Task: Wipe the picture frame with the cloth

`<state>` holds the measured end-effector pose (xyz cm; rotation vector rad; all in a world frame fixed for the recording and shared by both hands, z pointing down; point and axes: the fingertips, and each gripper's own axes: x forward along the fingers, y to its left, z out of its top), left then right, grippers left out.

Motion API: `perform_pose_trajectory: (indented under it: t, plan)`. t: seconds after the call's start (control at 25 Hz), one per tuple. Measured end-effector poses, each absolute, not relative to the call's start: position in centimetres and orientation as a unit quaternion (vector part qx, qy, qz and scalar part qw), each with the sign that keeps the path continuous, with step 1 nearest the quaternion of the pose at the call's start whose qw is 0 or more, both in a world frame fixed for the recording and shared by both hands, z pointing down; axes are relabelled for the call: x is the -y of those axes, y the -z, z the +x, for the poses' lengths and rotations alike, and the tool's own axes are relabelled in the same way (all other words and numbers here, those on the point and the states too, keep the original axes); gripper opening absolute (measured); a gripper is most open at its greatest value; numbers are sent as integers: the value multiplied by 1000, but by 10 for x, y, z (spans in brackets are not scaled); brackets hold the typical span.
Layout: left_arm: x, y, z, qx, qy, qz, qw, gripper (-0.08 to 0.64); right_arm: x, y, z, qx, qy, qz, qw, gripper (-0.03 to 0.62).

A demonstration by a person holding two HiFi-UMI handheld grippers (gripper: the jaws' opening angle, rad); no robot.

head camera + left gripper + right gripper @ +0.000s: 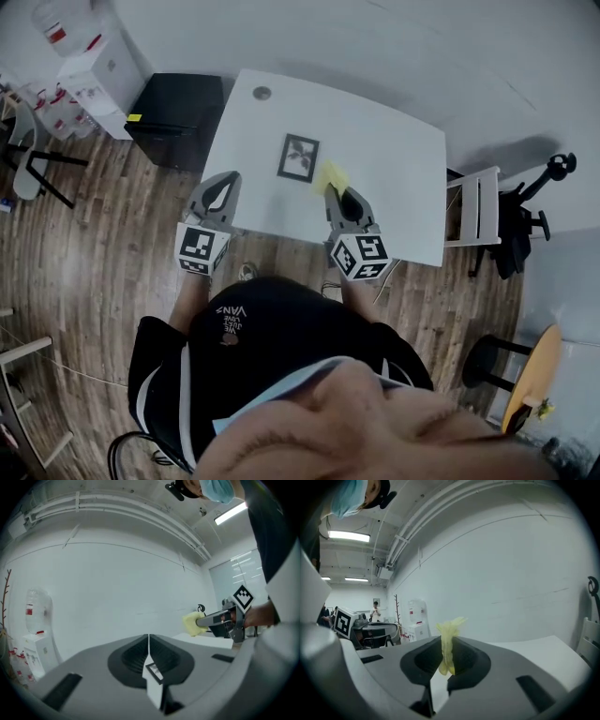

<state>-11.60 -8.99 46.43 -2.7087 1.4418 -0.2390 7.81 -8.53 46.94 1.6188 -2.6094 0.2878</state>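
At the far left of the head view a white water dispenser (94, 67) stood by the wall, with a low black cabinet (178, 114) beside it, hard against the left end of the white bench (403, 187).

The left hand-held gripper (223, 180) hung over the bench's near left edge. Its own view showed the jaws pressed together along a thin seam with nothing between them (148, 637). Below the tips that view caught a sliver of the bench and a small part of the picture frame.

The picture frame (298, 157) lay flat near the middle of the bench, turned slightly off square. It had a thin dark border, a wide white mat and a small dark plant-like image at its centre.

Just beside the frame's lower right corner was the yellow cloth (332, 174), a small crumpled wad. The right hand-held gripper (340, 191) was clamped on it: in that gripper's own view the jaws pinched a narrow fold of the cloth (449, 641), which stuck up above the tips in a ragged tuft. From the left gripper view the cloth (192, 623) bulged from the end of the right hand-held gripper, held above the bench top. Whether it touched the frame could not be told.

Right of the bench stood a white slatted chair (476, 214) and a black office chair (521, 223).
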Motion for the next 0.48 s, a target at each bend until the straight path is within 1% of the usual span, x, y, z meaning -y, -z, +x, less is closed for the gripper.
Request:
perform_pose_trajectory:
  t: [0.28, 0.48]
  plan:
    - [107, -474, -129, -435, 82, -896, 28, 17, 92, -478, 61, 827, -104, 551, 28, 40]
    - [118, -482, -123, -420, 81, -904, 18, 17, 100, -480, 64, 820, -105, 561, 33, 40]
